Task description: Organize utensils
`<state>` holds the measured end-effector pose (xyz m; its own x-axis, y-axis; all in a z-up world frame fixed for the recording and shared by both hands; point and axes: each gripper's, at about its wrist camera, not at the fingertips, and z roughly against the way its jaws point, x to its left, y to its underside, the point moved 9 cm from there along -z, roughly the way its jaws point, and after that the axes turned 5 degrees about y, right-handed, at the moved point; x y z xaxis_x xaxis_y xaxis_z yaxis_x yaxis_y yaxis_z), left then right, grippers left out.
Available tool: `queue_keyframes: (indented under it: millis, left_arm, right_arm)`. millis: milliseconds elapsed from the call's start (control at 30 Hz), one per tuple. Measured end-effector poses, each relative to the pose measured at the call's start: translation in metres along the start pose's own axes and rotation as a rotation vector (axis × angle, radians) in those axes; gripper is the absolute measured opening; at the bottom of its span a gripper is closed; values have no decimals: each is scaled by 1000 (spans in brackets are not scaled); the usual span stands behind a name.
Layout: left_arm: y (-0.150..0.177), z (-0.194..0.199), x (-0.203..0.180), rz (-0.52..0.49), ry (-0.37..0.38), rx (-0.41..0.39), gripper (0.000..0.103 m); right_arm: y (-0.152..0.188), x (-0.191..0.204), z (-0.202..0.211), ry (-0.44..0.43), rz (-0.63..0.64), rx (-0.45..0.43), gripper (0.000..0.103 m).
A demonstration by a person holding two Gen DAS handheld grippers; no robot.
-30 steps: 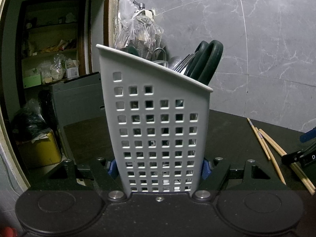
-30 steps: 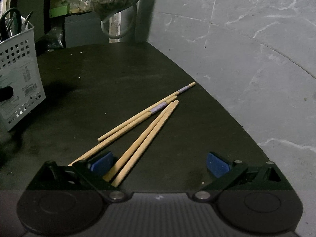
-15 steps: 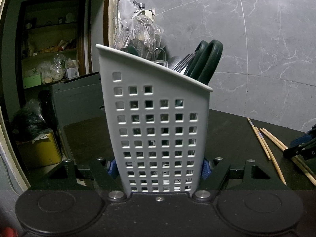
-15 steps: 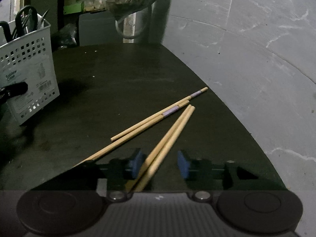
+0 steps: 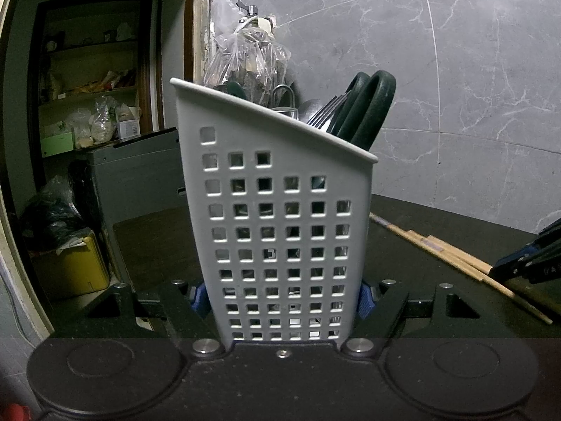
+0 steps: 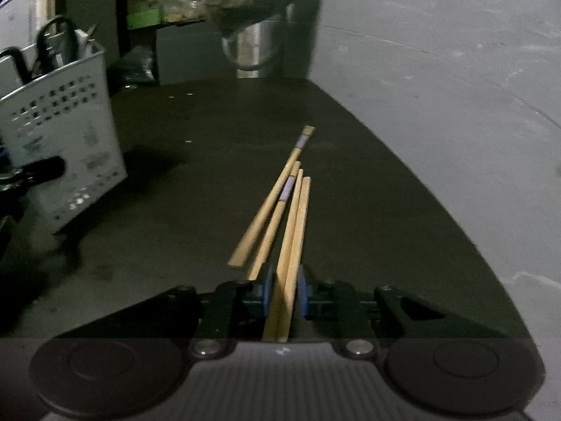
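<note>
Chopsticks [image 6: 292, 242]: four slim wooden sticks near the dark table's [image 6: 196, 182] right edge | my right gripper [image 6: 284, 293] just closed, pinching two | my left gripper [image 5: 280, 296] clamps the perforated white plastic caddy [image 5: 277, 217].

four chopsticks [image 6: 289, 210], one utensil basket [image 5: 280, 231]

White perforated basket [image 5: 280, 231], dark-green scissor handles [image 5: 368, 108], tan chopsticks [image 6: 292, 231] with seemingly purple bands.
</note>
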<state>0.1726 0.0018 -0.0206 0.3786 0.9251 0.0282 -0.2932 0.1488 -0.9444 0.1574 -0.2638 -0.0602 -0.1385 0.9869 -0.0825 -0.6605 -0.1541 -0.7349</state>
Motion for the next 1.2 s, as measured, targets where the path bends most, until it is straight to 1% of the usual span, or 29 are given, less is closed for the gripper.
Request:
queue_keyframes:
  millis: [133,200,233,300,400,467,567,600,633,667,700,733,800,1100,1200]
  left_arm:
    - [0,0,0,0,0,0,76]
    - [0,0,0,1,0,0,76]
    - [0,0,0,0,0,0,76]
    - [0,0,0,1,0,0,76]
    - [0,0,0,1,0,0,76]
    - [0,0,0,0,0,0,76]
    - [0,0,0,1,0,0,76]
    - [0,0,0,0,0,1,76]
    - [0,0,0,0,-1,1,76]
    - [0,0,0,0,-1,1,76]
    - [0,0,0,1,0,0,76]
    - [0,0,0,1,0,0,76]
    - [0,0,0,2,0,1,76]
    - [1,-2,0,0,0,0,76]
    - [1,-2,0,-1,-1,1,76]
  right_arm:
    - [-2,2,0,-5,16,5,19]
    - [-3,0,0,3,27,7,26]
    - [-4,0,-1,5,32,8,27]
    - [-7,-1,-4,7,35,12,37]
    - [-11,1,-10,-4,26,19,41]
    - [-15,1,-14,-12,12,25,41]
    - [-20,2,-20,-16,2,29,41]
    - [-21,2,-22,-19,-5,31,38]
    - [-22,3,-23,-31,-12,34,36]
    - [-23,3,-24,-39,-20,38,30]
    - [-24,3,-25,-43,-26,42,26]
    - [-24,3,-26,-45,-29,46,24]
    - [-24,4,-26,-41,-19,51,15]
    - [-30,7,-27,-29,19,81,16]
    - [-31,8,-28,-20,23,78,16]
